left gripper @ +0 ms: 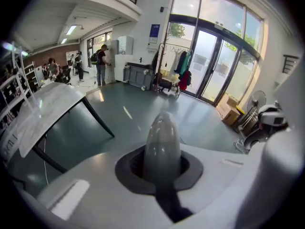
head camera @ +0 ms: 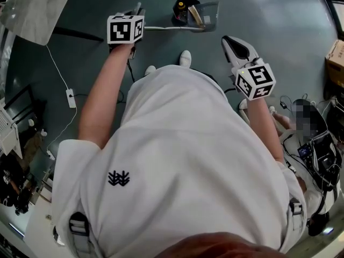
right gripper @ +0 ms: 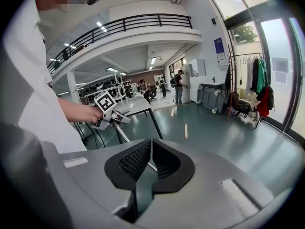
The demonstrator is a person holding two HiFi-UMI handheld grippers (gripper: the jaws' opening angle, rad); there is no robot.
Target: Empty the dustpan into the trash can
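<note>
In the head view my left gripper (head camera: 136,11) reaches forward at upper left, shut on the thin metal handle (head camera: 169,28) of the dustpan (head camera: 203,14). The clear grey pan hangs over the floor ahead of my feet, with a brown scrap in it and a black object with a yellow spot (head camera: 183,6) at its left side. In the left gripper view the handle's rounded grey end (left gripper: 162,140) stands up between the jaws. My right gripper (head camera: 233,42) is held out to the right, shut and holding nothing. No trash can is recognisable in any view.
A tilted grey table (head camera: 33,4) stands at far left. On the floor a white cable and power strip (head camera: 71,98) lie to the left. At the right are a cardboard box (head camera: 336,58) and dark equipment with cables (head camera: 321,155). Several people stand far off by a counter (left gripper: 101,63).
</note>
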